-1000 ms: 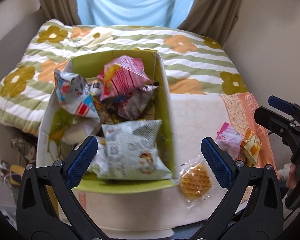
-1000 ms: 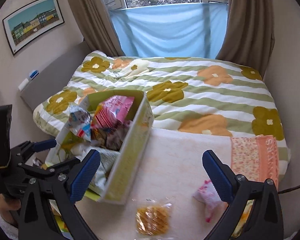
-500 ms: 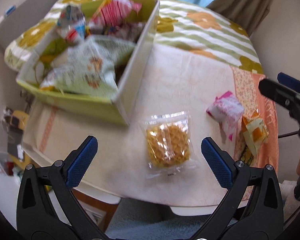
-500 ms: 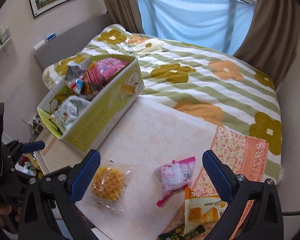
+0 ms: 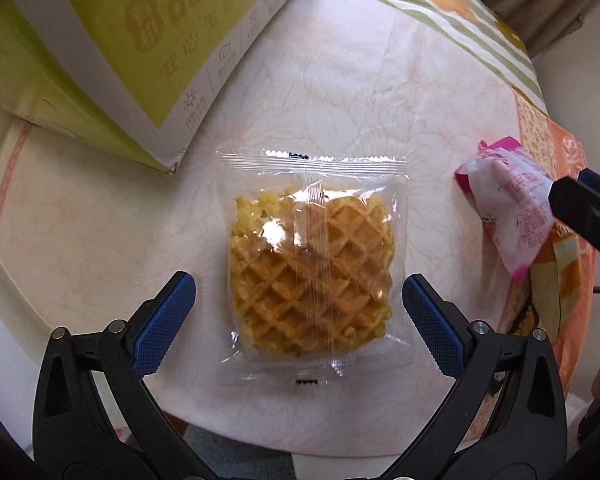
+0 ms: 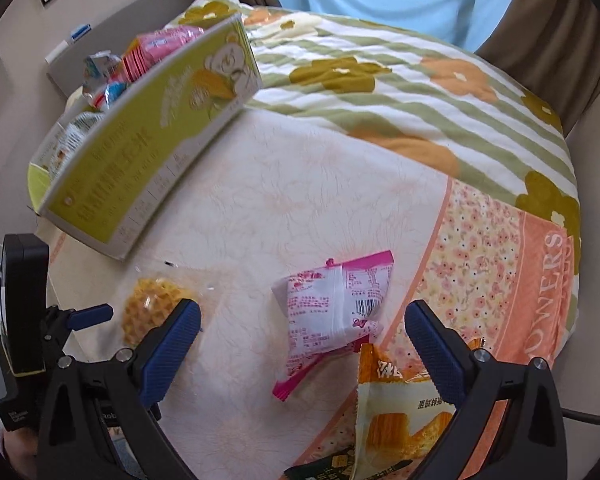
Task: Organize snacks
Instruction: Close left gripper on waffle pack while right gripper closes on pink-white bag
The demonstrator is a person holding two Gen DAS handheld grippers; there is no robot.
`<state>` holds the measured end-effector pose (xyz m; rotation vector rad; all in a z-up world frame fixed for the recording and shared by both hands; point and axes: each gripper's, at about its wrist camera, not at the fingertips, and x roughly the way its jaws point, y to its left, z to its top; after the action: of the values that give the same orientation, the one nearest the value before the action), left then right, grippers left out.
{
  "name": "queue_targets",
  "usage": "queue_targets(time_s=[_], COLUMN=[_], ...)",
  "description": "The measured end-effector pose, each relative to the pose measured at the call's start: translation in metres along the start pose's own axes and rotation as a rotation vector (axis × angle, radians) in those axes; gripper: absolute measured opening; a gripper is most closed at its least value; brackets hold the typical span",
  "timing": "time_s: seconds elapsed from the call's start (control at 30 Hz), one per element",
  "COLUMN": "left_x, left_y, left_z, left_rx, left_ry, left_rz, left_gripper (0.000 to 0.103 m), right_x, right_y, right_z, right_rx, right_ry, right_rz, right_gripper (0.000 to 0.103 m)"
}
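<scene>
A waffle in a clear wrapper point(image 5: 312, 264) lies on the pale tablecloth, just right of the green snack box's corner point(image 5: 172, 160). My left gripper point(image 5: 298, 306) hangs open right over it, one pad on each side of the packet, not touching. In the right wrist view a pink-and-white snack packet point(image 6: 334, 308) lies between the pads of my open right gripper point(image 6: 302, 340), below them. An orange-yellow packet point(image 6: 396, 420) sits by its right finger. The waffle point(image 6: 150, 310) shows at the left, and the green box point(image 6: 148, 148) holds several snack bags.
A dark packet point(image 6: 336, 464) lies at the table's near edge beside the orange one. The orange floral cloth point(image 6: 512, 280) covers the table's right side. Behind stands a bed with a striped flowered quilt point(image 6: 380, 76). The pink packet point(image 5: 508, 208) and my right gripper's finger point(image 5: 584, 208) lie right of the waffle.
My left gripper swung from over the box down and right, close above the waffle. My right gripper dropped toward the pink packet, which now sits between its pads.
</scene>
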<state>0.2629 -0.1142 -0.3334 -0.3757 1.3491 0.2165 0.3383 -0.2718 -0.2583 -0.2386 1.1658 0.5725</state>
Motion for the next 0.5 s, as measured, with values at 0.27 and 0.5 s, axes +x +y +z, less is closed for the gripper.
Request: queue_targets(time_s=[0.27,0.5], left_x=[0.013,0.014], left_y=[-0.015,-0.025], left_z=[0.004,-0.001], left_rx=[0.029,0.123], left_ry=[0.023,0.015], left_rz=[0.045,0.080], left_gripper=[0.102,0.099], right_x=[0.025,0.034], right_y=[-0.003,-0.009], right_z=[0.001,0.002], right_rx=[-0.023,-0.034], right_ry=[0.043,0.066], right_rz=[0.007,0.004], right_gripper=[0.102,0.102])
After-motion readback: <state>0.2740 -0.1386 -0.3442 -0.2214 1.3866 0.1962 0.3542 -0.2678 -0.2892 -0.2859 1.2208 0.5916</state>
